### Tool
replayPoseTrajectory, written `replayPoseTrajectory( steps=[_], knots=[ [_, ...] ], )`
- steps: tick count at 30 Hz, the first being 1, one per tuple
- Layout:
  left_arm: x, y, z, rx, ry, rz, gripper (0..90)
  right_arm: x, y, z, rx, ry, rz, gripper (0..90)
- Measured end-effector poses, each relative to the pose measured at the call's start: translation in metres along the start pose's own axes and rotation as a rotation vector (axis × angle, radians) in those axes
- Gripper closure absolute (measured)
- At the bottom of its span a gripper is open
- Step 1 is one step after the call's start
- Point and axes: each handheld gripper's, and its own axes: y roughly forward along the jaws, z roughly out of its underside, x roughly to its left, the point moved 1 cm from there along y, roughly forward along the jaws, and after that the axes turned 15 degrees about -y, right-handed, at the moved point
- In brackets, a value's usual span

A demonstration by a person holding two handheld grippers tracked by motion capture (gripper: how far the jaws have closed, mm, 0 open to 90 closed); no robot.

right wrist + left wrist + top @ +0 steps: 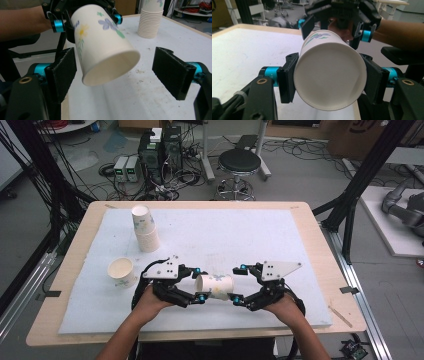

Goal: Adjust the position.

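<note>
A flower-printed paper cup (216, 286) lies level above the white mat (225, 235) near the front edge. My left gripper (199, 284) is shut on its left end. In the left gripper view the pads (287, 77) press both sides of the cup (329, 75), whose flat white end faces the camera. My right gripper (238, 283) stands open at the cup's right end. Its jaws sit on either side of the open mouth of the cup (100, 42), with a wide gap on one side. The left gripper (87, 22) holds the far end there.
A tilted stack of paper cups (145, 227) stands at the back left of the mat, and a single upright cup (121, 271) sits left of my left hand. The stack (151, 22) is beyond the held cup in the right gripper view. A stool (240, 162) stands behind the table.
</note>
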Motion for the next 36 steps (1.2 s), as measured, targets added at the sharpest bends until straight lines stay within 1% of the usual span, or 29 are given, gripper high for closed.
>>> replayPoseTrajectory(
  steps=[1,5,8,10,16,20,21,23,26,28,30,32,34,36],
  knots=[
    [0.000,-0.001,0.000,-0.007,0.005,0.000,37.2,0.000,0.000,0.002,-0.002,0.002,-0.001,20.0],
    [0.000,-0.005,0.000,-0.045,0.003,0.002,37.2,0.000,0.002,0.006,-0.006,0.014,-0.024,20.0],
    [0.001,-0.007,0.000,-0.046,0.005,0.002,37.2,-0.001,0.002,0.008,-0.010,0.016,-0.030,20.0],
    [0.001,-0.006,0.001,-0.054,-0.002,0.009,37.2,-0.001,0.003,0.009,-0.016,0.017,-0.037,20.1],
    [0.001,-0.004,0.003,-0.054,0.001,0.021,37.2,-0.002,0.004,0.011,-0.025,0.029,-0.063,20.3],
    [0.000,-0.003,0.003,-0.063,0.001,0.043,37.2,-0.001,0.006,0.013,-0.033,0.033,-0.086,20.4],
    [-0.001,-0.002,0.003,-0.066,-0.005,0.049,37.2,-0.001,0.007,0.013,-0.038,0.034,-0.092,20.3],
    [-0.002,-0.001,0.003,-0.065,-0.001,0.059,37.2,-0.001,0.009,0.014,-0.053,0.045,-0.104,20.4],
    [-0.003,0.002,0.003,-0.068,-0.009,0.072,37.2,-0.002,0.012,0.014,-0.079,0.052,-0.121,20.4],
    [-0.003,0.003,0.003,-0.067,-0.002,0.074,37.2,-0.002,0.012,0.014,-0.091,0.050,-0.130,22.0],
    [-0.003,0.003,0.003,-0.075,-0.005,0.078,37.2,-0.002,0.013,0.014,-0.114,0.054,-0.152,24.9],
    [-0.003,0.003,0.004,-0.083,-0.006,0.082,37.2,-0.003,0.012,0.014,-0.127,0.062,-0.156,25.7],
    [-0.003,0.003,0.004,-0.099,-0.004,0.086,37.1,-0.004,0.011,0.015,-0.151,0.073,-0.163,27.0],
    [-0.003,0.003,0.004,-0.120,-0.012,0.090,37.2,-0.006,0.010,0.017,-0.183,0.084,-0.167,28.1]
  ],
)
